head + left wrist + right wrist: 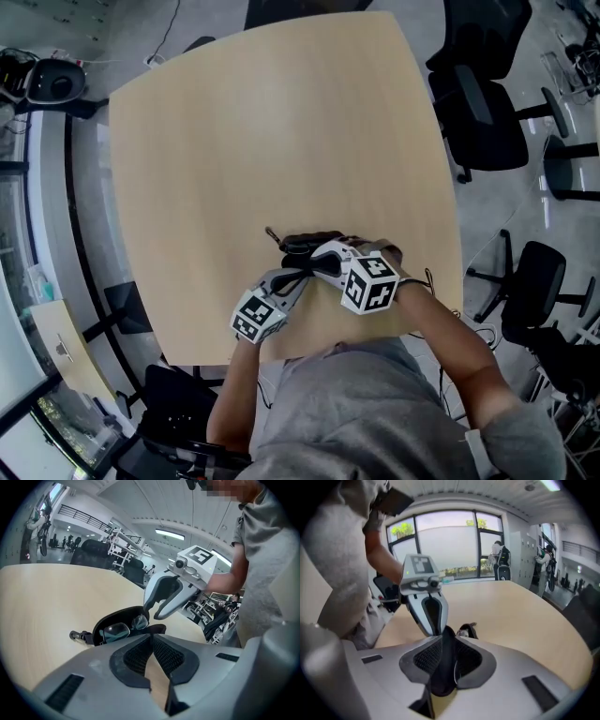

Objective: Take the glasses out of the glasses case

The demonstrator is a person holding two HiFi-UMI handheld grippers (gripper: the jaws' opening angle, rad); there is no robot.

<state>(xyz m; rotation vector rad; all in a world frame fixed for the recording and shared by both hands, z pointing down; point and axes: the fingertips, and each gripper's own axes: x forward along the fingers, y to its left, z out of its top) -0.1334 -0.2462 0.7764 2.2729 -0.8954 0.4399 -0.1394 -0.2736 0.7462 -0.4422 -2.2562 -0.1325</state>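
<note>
A black glasses case (pixel 310 244) lies open near the table's front edge. In the left gripper view the glasses (pixel 116 631) rest inside it, lenses up. My right gripper (pixel 443 645) is shut on a black flap of the case, which fills the gap between its pads. My left gripper (pixel 151 638) is shut, pads meeting at the tips just short of the case's near rim, with only table showing between them. In the head view both grippers, left (pixel 301 276) and right (pixel 325 254), crowd the case from the near side. A thin dark piece (pixel 272 234) sticks out at its far left end.
The round-cornered wooden table (pixel 281 122) stretches away beyond the case. Black office chairs (pixel 487 103) stand off its right side. The person's torso and forearms are right at the near edge.
</note>
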